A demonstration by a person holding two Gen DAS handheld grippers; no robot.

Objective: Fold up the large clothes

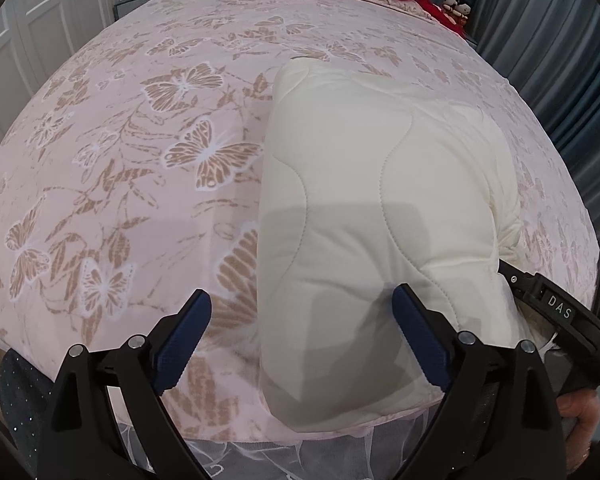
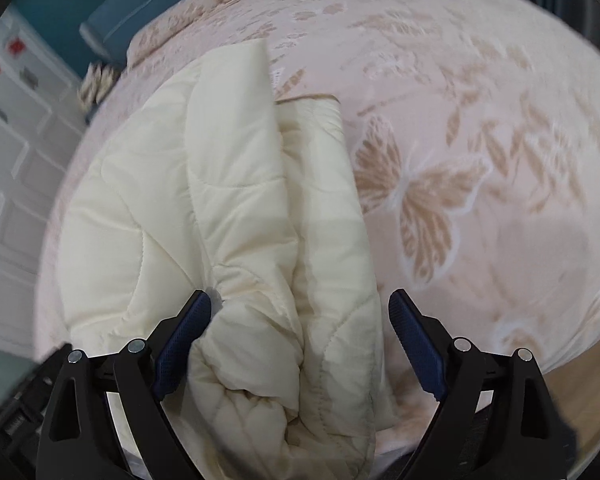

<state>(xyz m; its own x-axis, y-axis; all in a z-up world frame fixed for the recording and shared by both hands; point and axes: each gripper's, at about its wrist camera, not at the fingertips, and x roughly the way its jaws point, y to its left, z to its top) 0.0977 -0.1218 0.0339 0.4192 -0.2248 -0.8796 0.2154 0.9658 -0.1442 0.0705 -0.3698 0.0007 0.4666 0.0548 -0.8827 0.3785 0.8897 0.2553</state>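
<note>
Pink butterfly-printed cotton bedspread [image 1: 140,128] is covering the bed. The cream quilted padded jacket [image 1: 380,200] is lying folded near its front edge. The left gripper [image 1: 302,330] and right gripper [image 2: 300,330] are hovering released, jaws spread wide, gripping nothing.
</note>
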